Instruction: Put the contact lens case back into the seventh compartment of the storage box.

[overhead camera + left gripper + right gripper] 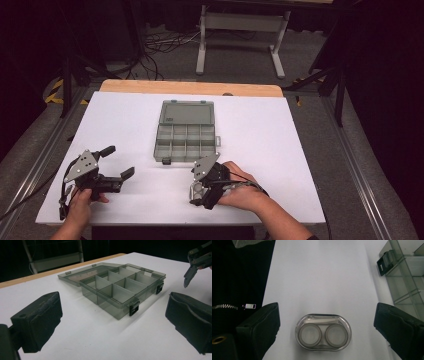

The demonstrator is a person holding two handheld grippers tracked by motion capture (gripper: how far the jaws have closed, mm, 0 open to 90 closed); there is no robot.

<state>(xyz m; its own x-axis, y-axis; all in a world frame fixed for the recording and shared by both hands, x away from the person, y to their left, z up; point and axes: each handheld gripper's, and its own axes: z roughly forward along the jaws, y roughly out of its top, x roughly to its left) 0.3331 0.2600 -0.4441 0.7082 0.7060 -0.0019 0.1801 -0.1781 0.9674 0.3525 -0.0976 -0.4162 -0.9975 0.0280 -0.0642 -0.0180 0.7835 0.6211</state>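
1. We hold a two-jaw gripper in each hand at a white table [125, 125]; wooden edge shows along its far side.

2. Left gripper [116, 161] sits near the table's front-left corner, left hand [80, 202] wrapped round its handle. Jaws wide apart, nothing btwn them, pads clear of any object. In the left gripper view both black jaws rise from the bottom w/ bare tabletop btwn them.

3. Right gripper [197, 192] is near the front edge, abt centre, pointing down at the tabletop; right hand [242, 190] grips it from the right.

4. In the right gripper view a small clear oval case [323, 332] w/ two round wells side by side lies flat on the table, btwn the two jaws. Gaps show on both sides: pads aren't touching it, so jaws are apart and not gripping. From the high view the case is hidden under the gripper.

5. The case is at the front of the table, just in front of the organiser box and apart from it.

6. Organiser box [185, 132]: smoky see-through plastic, mid-table, lid flipped open flat toward the far side. Tray split into compartments in two rows; as far as we can tell they hold nothing. Two dark latches on its near wall; one latch [384, 263] shows at the upper right of the right gripper view.

7. In the left gripper view the box [120, 287] sits ahead of the jaws, and the right gripper's tip [191, 272] hangs at upper right, past the box's latch side.

8. A dark sleeve w/ a zip pull [249, 306] shows at the left of the right gripper view.
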